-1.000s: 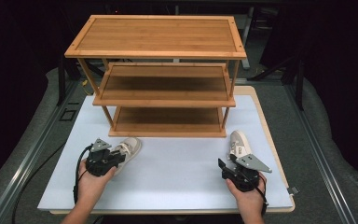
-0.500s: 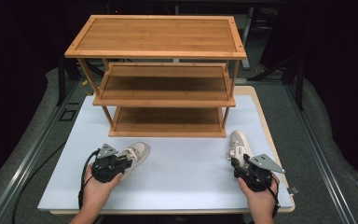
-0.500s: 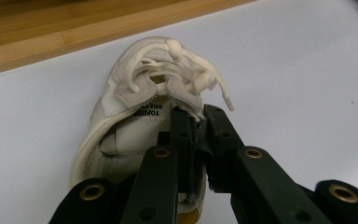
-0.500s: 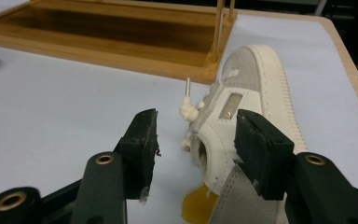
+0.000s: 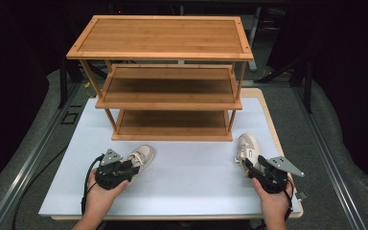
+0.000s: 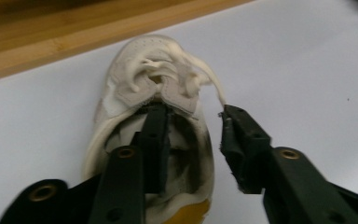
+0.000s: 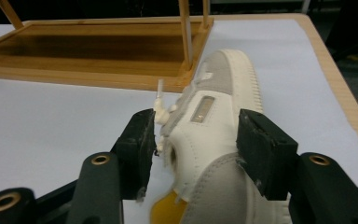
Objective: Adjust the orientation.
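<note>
Two small cream sneakers lie on a white bench before a three-tier wooden shoe rack that stands toward the far edge. The left sneaker rests toward the near left corner, the right sneaker toward the near right edge, well apart.

The left gripper has just been opening: one of its fingers sits inside the shoe's mouth, the other stands off the outer wall, released. The right gripper straddles its sneaker's heel end with the fingers spread, not clearly pressing.

Each sneaker looks light, with soft fabric uppers that would buckle under a squeeze, loose laces that could snag, and a firmer rubber sole. The padded collar or heel wall seems the surest hold.

Count: two sneakers, two grippers, one rack.
</note>
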### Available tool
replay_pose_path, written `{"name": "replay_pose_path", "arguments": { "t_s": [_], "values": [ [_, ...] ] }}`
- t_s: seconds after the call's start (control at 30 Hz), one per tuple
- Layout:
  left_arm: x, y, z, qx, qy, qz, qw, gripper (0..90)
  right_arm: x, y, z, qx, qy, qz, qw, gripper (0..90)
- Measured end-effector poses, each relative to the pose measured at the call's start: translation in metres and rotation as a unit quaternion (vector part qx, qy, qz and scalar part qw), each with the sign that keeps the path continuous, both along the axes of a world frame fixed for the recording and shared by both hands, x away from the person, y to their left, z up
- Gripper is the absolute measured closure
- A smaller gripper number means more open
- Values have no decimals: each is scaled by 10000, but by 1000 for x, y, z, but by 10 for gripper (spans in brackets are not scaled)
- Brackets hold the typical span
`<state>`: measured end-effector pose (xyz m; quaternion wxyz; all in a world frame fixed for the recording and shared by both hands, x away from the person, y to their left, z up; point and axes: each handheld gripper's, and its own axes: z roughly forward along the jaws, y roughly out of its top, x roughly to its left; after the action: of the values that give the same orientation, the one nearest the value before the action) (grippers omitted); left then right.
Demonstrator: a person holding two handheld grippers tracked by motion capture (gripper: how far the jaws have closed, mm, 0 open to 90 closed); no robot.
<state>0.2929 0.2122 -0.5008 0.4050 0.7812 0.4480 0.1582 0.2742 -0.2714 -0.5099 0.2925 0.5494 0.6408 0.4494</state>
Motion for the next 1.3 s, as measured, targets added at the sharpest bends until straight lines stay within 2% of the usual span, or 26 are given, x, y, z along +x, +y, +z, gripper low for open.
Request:
{"name": "replay_pose_path", "arguments": {
  "t_s": [0.03, 0.07, 0.1, 0.3, 0.37, 0.43, 0.47, 0.5, 0.53, 0.57, 0.63, 0.7, 0.73, 0.8, 0.83, 0.87, 0.97, 1.1, 1.17, 1.27, 1.3],
  "values": [
    [-1, 3, 2, -67, -27, 20, 10000, 545, 3, -5, 0, 275, -18, -54, 9996, 442],
    [-1, 3, 2, -67, -27, 20, 10000, 540, 3, -5, 0, 275, -18, -54, 9996, 442],
    [-2, 4, 3, -82, -71, 49, 9999, 533, 5, -10, -1, 426, -34, -98, 9990, 423],
    [-4, 10, 7, -85, -172, 88, 9998, 521, 9, -24, -3, 487, 15, -346, 9982, 410],
    [-5, 14, 11, -135, -248, 116, 9995, 515, 9, -32, -4, 683, 20, -423, 9968, 358],
    [-6, 16, 14, -147, -289, 135, 9994, 514, 9, -34, -3, 662, 21, -419, 9969, 326],
    [-6, 18, 15, -152, -336, 165, 9992, 514, 9, -35, -3, 594, 58, -431, 9973, 288],
    [-5, 21, 16, -141, -363, 203, 9990, 508, 10, -37, -5, 359, 92, -544, 9978, 255],
    [-5, 21, 16, -141, -363, 203, 9990, 508, 10, -37, -5, 359, 92, -544, 9978, 255],
    [-5, 23, 16, -143, -347, 225, 9990, 508, 12, -40, -7, 307, 234, -549, 9977, 266],
    [-4, 27, 15, -166, -345, 294, 9988, 507, 13, -41, -8, 296, 278, -530, 9978, 270],
    [-3, 31, 15, -174, -344, 341, 9987, 496, 15, -38, -11, 79, 420, -537, 9976, 248],
    [-3, 33, 15, -161, -342, 374, 9986, 496, 15, -38, -11, 79, 420, -537, 9976, 248],
    [-2, 36, 14, -127, -379, 432, 9983, 485, 18, -34, -14, -170, 536, -474, 9973, 222],
    [0, 40, 13, -118, -354, 496, 9981, 482, 21, -29, -17, -449, 644, -554, 9954, 223],
    [0, 42, 13, -107, -359, 528, 9979, 482, 22, -28, -18, -539, 672, -592, 9945, 226],
    [1, 48, 12, -127, -373, 632, 9972, 482, 26, -26, -24, -683, 765, -592, 9930, 245],
    [2, 53, 12, -121, -389, 708, 9967, 476, 25, -27, -25, -745, 745, -648, 9923, 283],
    [2, 60, 14, -115, -450, 832, 9954, 464, 25, -26, -25, -783, 754, -674, 9918, 299],
    [1, 65, 15, -182, -503, 927, 9943, 464, 25, -26, -23, -733, 806, -679, 9917, 308],
    [1, 68, 15, -186, -519, 971, 9937, 464, 24, -25, -22, -630, 839, -706, 9920, 318]
  ]
}}
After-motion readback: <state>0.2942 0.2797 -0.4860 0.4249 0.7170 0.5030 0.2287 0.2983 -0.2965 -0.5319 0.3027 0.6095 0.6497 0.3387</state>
